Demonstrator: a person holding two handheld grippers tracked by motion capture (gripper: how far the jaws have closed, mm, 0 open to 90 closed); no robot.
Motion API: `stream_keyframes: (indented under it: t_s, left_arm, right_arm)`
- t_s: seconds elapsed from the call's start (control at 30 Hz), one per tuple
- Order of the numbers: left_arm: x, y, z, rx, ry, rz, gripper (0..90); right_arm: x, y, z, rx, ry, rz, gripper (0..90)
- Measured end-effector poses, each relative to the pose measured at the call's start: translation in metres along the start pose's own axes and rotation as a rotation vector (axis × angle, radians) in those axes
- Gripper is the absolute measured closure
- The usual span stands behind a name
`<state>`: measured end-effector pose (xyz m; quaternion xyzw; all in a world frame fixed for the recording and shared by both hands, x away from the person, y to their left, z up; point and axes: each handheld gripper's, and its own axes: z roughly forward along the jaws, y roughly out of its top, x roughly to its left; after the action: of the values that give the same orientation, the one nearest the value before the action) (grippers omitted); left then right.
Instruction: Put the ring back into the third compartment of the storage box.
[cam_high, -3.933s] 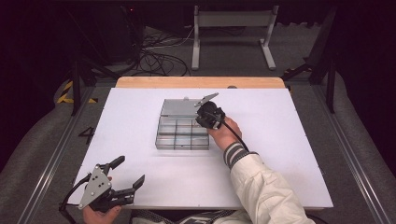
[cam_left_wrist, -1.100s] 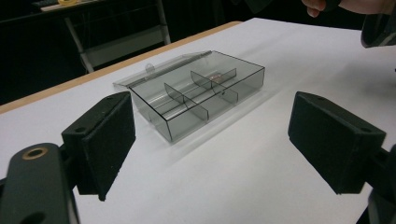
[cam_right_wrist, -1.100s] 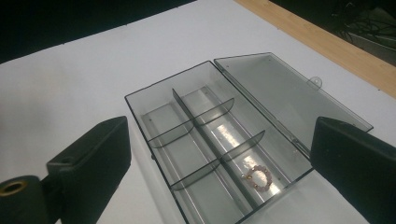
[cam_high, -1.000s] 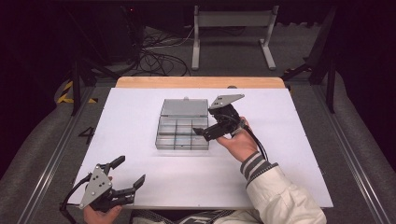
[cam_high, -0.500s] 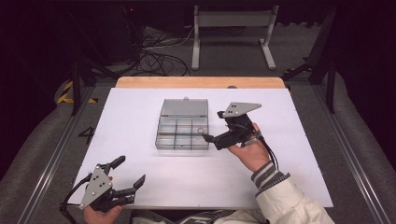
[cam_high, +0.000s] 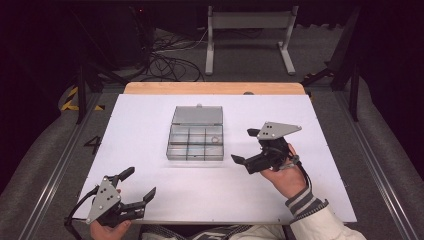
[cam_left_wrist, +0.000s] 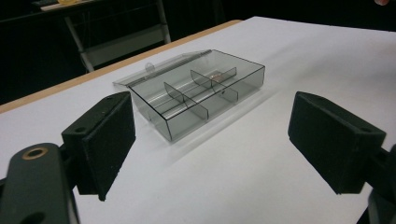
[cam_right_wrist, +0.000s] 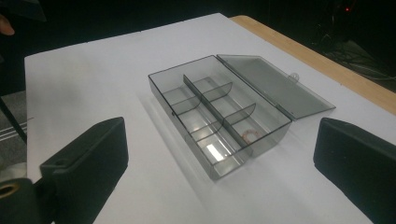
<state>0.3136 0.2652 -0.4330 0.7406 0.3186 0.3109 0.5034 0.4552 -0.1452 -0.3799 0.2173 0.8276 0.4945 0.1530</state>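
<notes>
While the clear compartment box (cam_high: 195, 140) is seen near the middle of the white table (cam_high: 150, 115), its lid (cam_high: 197, 115) is laid open on the far side and a small ring (cam_high: 214, 140) is held in a right-hand compartment. Just right of the box, the right gripper (cam_high: 243, 147) is held with jaws spread and empty. At the near left edge, the left gripper (cam_high: 139, 185) is likewise spread, well apart from the box.
</notes>
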Motion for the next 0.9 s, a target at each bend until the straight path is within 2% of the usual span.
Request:
stream_keyframes:
  t_s: [0.23,0.43,0.9]
  left_arm:
    - [0.000,0.000,0.000,0.002,0.004,0.009,15.4]
    - [0.000,0.000,0.001,0.003,0.004,0.009,15.4]
    - [-0.001,0.000,0.002,0.005,0.000,0.004,15.4]
  right_arm:
    - [0.001,-0.020,-0.014,0.002,-0.014,0.009,3.6]
    - [0.000,-0.040,-0.024,-0.005,-0.022,0.044,3.6]
    - [-0.002,-0.080,-0.037,-0.034,-0.027,0.094,3.6]
